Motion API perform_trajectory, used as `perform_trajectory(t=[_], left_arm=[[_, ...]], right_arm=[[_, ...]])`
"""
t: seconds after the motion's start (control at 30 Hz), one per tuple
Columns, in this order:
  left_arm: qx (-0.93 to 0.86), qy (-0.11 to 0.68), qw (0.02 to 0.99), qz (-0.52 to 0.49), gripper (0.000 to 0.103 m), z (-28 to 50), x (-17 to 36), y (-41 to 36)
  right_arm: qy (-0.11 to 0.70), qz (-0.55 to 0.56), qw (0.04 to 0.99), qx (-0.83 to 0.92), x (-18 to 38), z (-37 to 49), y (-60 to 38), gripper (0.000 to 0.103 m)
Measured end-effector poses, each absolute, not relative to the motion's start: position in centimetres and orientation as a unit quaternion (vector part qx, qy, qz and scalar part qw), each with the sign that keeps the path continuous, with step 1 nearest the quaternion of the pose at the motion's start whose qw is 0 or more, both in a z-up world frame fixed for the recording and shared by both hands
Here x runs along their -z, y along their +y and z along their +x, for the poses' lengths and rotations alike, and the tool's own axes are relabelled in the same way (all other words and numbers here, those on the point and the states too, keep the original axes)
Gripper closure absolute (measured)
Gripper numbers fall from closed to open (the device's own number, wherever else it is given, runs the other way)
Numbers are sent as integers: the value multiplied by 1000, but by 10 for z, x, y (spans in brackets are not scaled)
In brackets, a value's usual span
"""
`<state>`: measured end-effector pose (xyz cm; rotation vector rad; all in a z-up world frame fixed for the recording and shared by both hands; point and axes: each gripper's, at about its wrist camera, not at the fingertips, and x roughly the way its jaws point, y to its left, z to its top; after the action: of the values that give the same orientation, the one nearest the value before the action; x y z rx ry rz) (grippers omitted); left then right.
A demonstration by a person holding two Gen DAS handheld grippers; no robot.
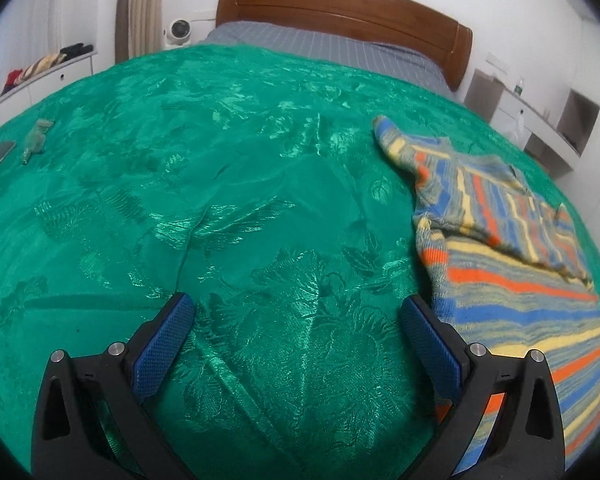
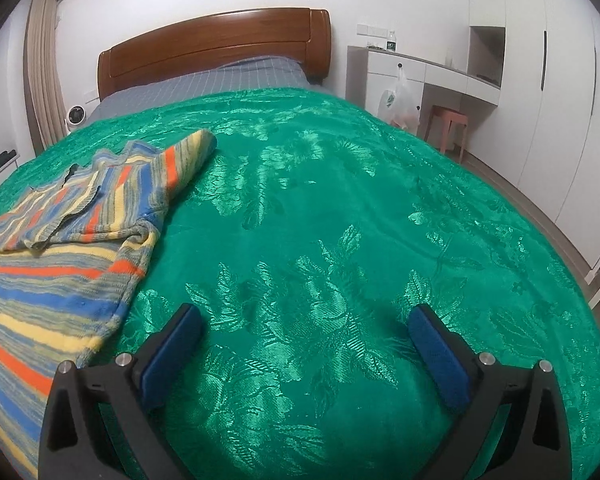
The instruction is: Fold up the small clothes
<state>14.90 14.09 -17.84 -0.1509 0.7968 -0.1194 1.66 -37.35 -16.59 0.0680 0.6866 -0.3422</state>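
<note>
A small striped knit sweater (image 1: 512, 264) in blue, yellow, orange and grey lies flat on the green bedspread (image 1: 240, 200), one sleeve folded across the body. In the left wrist view it lies to the right. My left gripper (image 1: 298, 312) is open and empty just above the bedspread, its right finger beside the sweater's left edge. In the right wrist view the sweater (image 2: 60, 272) lies to the left. My right gripper (image 2: 306, 320) is open and empty over bare bedspread (image 2: 340, 200), to the right of the sweater's edge.
A small green cloth item (image 1: 36, 142) lies at the far left of the bed. A wooden headboard (image 2: 216, 52) and grey sheet are at the far end. A white desk (image 2: 440, 76), pink stool (image 2: 450, 126) and wardrobe stand right of the bed.
</note>
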Motion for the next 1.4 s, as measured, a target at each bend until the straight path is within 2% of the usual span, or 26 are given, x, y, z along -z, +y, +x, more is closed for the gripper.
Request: perform_trajectory(t=[1.4], left_arm=[[69, 392, 914, -76, 0, 152, 182, 138]], right_arm=[[349, 24, 920, 176, 171, 26, -371, 0]])
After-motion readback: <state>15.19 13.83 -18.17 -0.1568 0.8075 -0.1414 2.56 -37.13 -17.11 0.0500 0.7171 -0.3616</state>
